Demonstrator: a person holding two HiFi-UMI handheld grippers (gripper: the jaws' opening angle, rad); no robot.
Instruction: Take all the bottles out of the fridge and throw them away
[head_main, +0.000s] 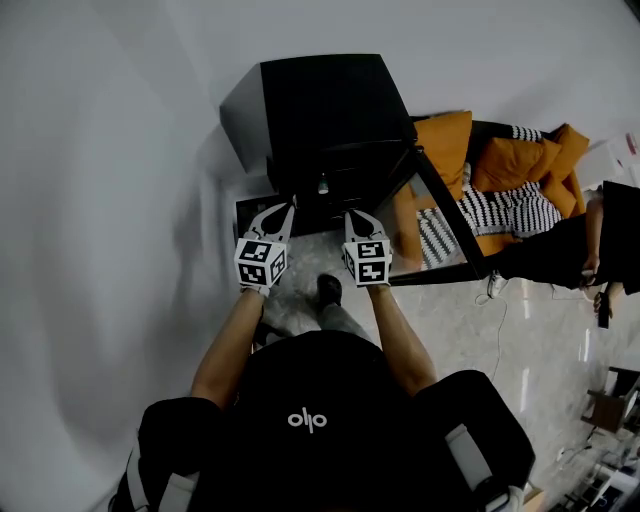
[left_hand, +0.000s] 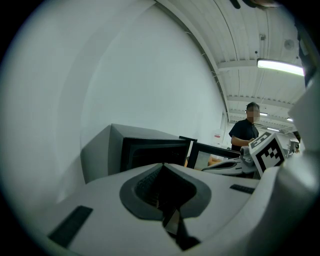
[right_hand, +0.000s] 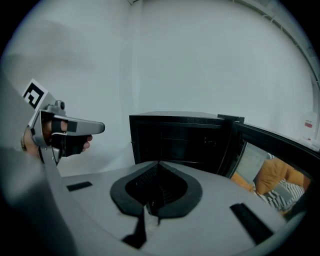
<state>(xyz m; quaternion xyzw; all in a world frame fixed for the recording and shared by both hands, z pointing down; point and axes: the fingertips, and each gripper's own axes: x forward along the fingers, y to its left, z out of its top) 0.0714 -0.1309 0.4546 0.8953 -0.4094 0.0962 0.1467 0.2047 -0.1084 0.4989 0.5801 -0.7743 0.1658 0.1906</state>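
A black fridge (head_main: 320, 110) stands against the white wall with its door (head_main: 445, 215) swung open to the right. Its inside is dark. A small pale thing (head_main: 322, 185) shows on a shelf, too small to identify. My left gripper (head_main: 290, 206) and right gripper (head_main: 352, 213) hover side by side just in front of the opening, both shut with nothing between the jaws. The left gripper view shows its tips (left_hand: 162, 164) meeting before the fridge (left_hand: 150, 150), with the right gripper (left_hand: 206, 169) beside it. The right gripper view shows its tips (right_hand: 157, 162), the fridge (right_hand: 175, 140) and the left gripper (right_hand: 102, 127).
An orange sofa (head_main: 520, 165) with striped cushions stands behind the open door. A person (head_main: 570, 250) stands at the right on the pale floor. My shoe (head_main: 329, 290) is below the grippers. The white wall (head_main: 100, 200) runs along the left.
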